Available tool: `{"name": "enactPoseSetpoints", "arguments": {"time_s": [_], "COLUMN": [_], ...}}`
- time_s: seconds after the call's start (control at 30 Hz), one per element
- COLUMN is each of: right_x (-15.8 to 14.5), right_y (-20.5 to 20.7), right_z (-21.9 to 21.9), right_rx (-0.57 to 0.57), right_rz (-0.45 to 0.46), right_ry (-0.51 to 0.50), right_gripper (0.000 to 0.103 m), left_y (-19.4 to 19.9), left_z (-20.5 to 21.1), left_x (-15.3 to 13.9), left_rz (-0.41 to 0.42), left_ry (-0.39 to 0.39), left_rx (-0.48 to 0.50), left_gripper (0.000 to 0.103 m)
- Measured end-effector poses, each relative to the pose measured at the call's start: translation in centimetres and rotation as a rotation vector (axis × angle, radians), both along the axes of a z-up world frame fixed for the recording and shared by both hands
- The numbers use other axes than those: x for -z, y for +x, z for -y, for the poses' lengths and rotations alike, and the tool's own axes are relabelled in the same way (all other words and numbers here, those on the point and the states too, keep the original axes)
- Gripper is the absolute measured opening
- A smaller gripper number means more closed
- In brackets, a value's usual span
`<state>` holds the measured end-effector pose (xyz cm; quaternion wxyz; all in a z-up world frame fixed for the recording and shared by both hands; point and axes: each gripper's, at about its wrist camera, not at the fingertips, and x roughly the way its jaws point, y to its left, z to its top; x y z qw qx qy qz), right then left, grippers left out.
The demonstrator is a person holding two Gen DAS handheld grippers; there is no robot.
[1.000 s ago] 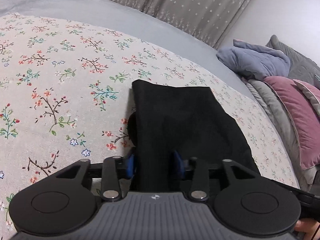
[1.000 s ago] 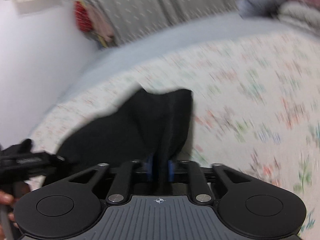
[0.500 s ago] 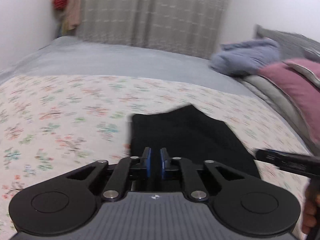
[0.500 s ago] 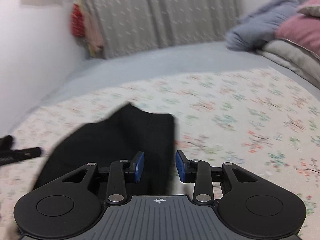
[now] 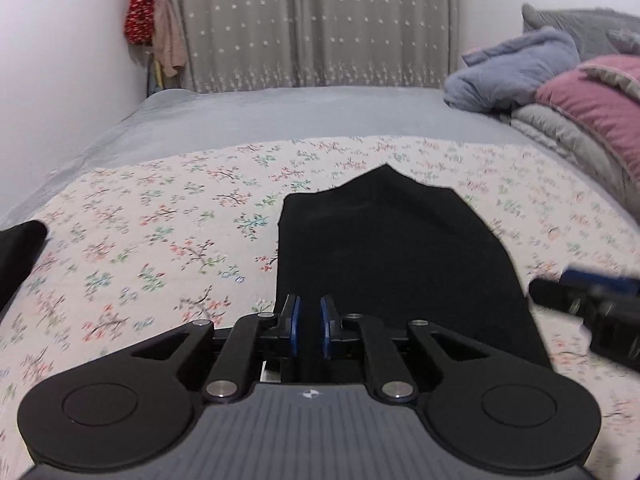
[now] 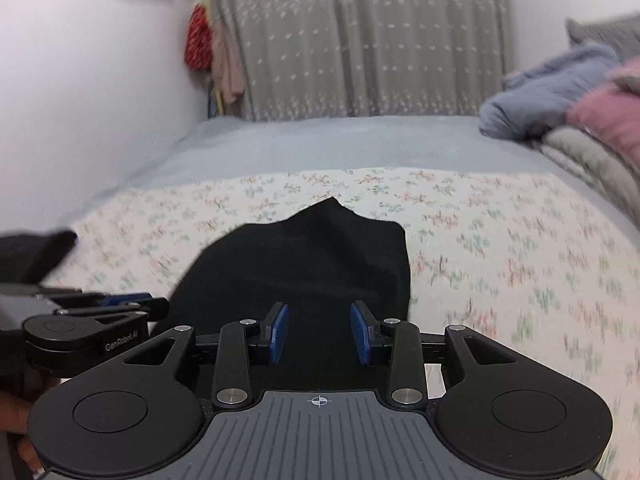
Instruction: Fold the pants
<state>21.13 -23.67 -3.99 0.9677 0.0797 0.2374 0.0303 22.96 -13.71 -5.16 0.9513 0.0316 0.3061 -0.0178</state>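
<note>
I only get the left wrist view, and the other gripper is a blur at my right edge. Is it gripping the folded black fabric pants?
Observer: No. The right gripper is open, with its blue pads wide apart and clamping nothing. The folded black fabric pants lie on the floral bedspread.
Operator: Where does my own gripper sit from that side?
Observer: The right wrist view shows the left gripper side-on, with its tips at the pants' left edge. I cannot tell whether they touch.
</note>
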Motion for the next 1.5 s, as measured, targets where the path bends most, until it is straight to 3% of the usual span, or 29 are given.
{"name": "enactPoseSetpoints", "arguments": {"time_s": [0.17, 0.23, 0.3, 0.5, 0.67, 0.77, 0.83, 0.9, 0.97, 1.1, 1.27, 1.5], "right_x": [-0.3, -0.1, 0.3, 0.2, -0.3, -0.8, -0.8, -0.2, 0.8, 1.6, 1.9, 2.2], "right_y": [-3.7, -5.3, -6.7, -9.7, -12.2, -12.9, -13.1, -13.0, -12.5, -12.0, -12.2, -11.9], "right_z": [-1.6, -1.8, -1.7, -2.2, -2.5, -2.5, -2.6, -2.6, -2.4, -2.0, -2.1, -1.6], "right_rx": [0.012, 0.014, 0.020, 0.043, 0.054, 0.047, 0.041, 0.043, 0.040, 0.044, 0.058, 0.075], "right_rz": [0.014, 0.014, 0.004, 0.011, 0.020, 0.045, 0.066, 0.080, 0.075, 0.064, 0.085, 0.071], "right_ry": [-0.013, 0.026, 0.074, 0.053, 0.030, 0.033, 0.030, 0.020, 0.012, -0.005, -0.070, -0.071], "right_gripper": [0.035, 0.038, 0.038, 0.038, 0.038, 0.052, 0.078, 0.092, 0.094, 0.100, 0.102, 0.102], "left_y": [-4.0, -5.3, -6.4, -9.3, -11.5, -12.0, -11.9, -11.6, -11.2, -10.6, -10.4, -10.9], "left_z": [-0.3, -0.6, -0.7, -0.5, -0.7, -0.5, -0.8, -1.1, -1.3, -1.4, -1.5, -1.0], "left_x": [-0.9, -0.9, -0.9, -1.3, -1.4, -1.4, -1.0, -0.4, 0.2, 0.9, 1.2, 1.2], "left_rz": [-0.005, -0.014, -0.014, 0.006, 0.031, 0.044, 0.051, 0.068, 0.074, 0.075, 0.064, 0.065], "left_ry": [-0.049, -0.070, -0.075, -0.080, -0.083, -0.072, -0.065, -0.052, -0.036, 0.002, -0.031, -0.051], "left_rx": [-0.016, -0.019, -0.021, -0.012, -0.009, -0.002, -0.014, -0.034, -0.036, -0.041, -0.037, -0.014], "left_gripper": [0.021, 0.021, 0.021, 0.028, 0.053, 0.063, 0.079, 0.090, 0.101, 0.103, 0.103, 0.103]}}
